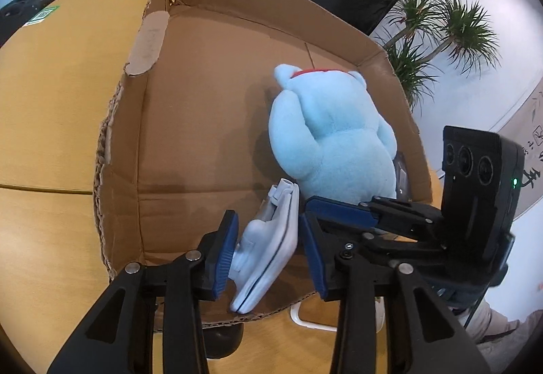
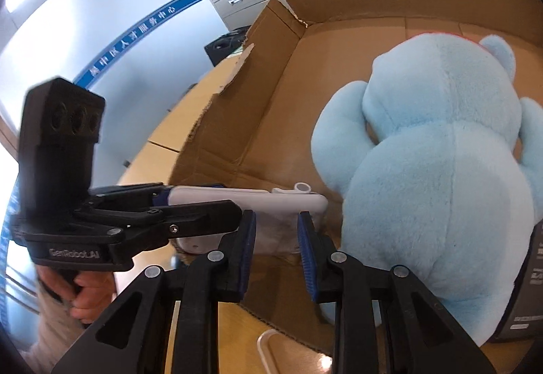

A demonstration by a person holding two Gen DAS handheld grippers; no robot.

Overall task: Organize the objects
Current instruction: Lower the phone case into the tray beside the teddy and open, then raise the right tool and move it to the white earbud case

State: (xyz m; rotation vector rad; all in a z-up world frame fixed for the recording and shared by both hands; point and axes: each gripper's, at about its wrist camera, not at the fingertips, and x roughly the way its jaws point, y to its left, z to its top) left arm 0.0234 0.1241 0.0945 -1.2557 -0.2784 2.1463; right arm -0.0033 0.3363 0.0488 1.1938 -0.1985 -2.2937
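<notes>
A light blue plush toy (image 1: 332, 133) lies face down inside an open cardboard box (image 1: 190, 123); it also shows in the right wrist view (image 2: 437, 170). A white flat plastic device (image 1: 268, 248) sits over the box's near rim between my left gripper's (image 1: 268, 248) blue pads; the left pad touches it, a gap stays at the right pad. In the right wrist view the white device (image 2: 251, 201) runs sideways just beyond my right gripper (image 2: 276, 245), which is open and empty. The right gripper's fingers (image 1: 342, 209) reach in from the right, beside the plush.
The box (image 2: 271, 109) stands on a yellow wooden table (image 1: 51, 123). A dark box (image 2: 529, 289) leans beside the plush at the right. A white tray edge (image 1: 305, 319) lies under the near rim. A dark screen and potted plants (image 1: 451, 31) stand behind.
</notes>
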